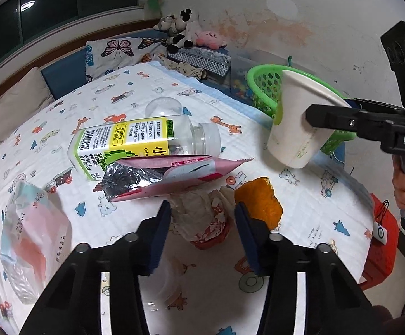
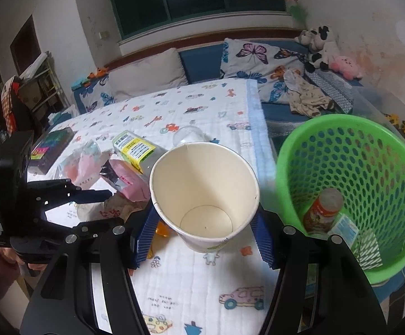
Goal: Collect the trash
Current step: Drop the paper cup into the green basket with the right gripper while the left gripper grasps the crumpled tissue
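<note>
My right gripper [image 2: 203, 234] is shut on a white paper cup [image 2: 205, 192], held above the table just left of the green basket [image 2: 350, 145]; the cup [image 1: 297, 122] also shows in the left wrist view in front of the basket [image 1: 261, 83]. My left gripper [image 1: 202, 223] is open, its fingers on either side of a crumpled white-and-red wrapper [image 1: 202, 217]. An orange peel [image 1: 261, 201] lies beside its right finger. A pink foil pouch [image 1: 160, 178] and a clear plastic bottle [image 1: 143, 142] lie beyond.
The basket holds a small bottle [image 2: 324, 209] and cartons. A tissue pack [image 1: 32, 237] lies at the left, a clear lid [image 1: 164, 107] behind the bottle, a dark box [image 2: 52, 148] at the far left. A red stool [image 1: 384, 240] stands beside the table.
</note>
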`<move>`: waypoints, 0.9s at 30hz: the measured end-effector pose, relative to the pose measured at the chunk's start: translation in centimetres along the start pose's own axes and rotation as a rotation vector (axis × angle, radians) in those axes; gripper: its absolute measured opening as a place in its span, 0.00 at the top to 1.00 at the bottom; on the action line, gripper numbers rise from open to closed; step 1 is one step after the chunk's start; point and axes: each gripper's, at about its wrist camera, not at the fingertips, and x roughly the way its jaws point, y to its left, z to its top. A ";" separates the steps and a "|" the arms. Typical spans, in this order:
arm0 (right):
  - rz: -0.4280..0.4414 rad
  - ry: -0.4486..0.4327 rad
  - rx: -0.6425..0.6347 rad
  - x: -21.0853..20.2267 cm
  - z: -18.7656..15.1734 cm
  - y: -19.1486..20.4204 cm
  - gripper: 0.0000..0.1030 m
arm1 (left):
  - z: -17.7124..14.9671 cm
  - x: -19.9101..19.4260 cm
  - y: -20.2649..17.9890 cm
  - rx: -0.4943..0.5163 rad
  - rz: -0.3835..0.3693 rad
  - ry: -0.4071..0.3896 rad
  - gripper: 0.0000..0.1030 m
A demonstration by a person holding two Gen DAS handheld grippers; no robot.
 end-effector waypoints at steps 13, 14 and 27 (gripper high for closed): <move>-0.062 -0.052 0.057 -3.0 -0.1 -3.6 0.40 | -0.2 -3.2 -0.3 -0.018 -0.003 -0.024 0.66; -0.070 -0.055 0.061 -3.2 -0.1 -4.0 0.40 | -0.2 -3.5 -0.4 -0.017 -0.006 -0.027 0.66; -0.271 -0.080 0.124 -5.4 0.1 -10.7 0.40 | 3.2 -6.5 -3.2 0.010 -0.076 -0.084 0.66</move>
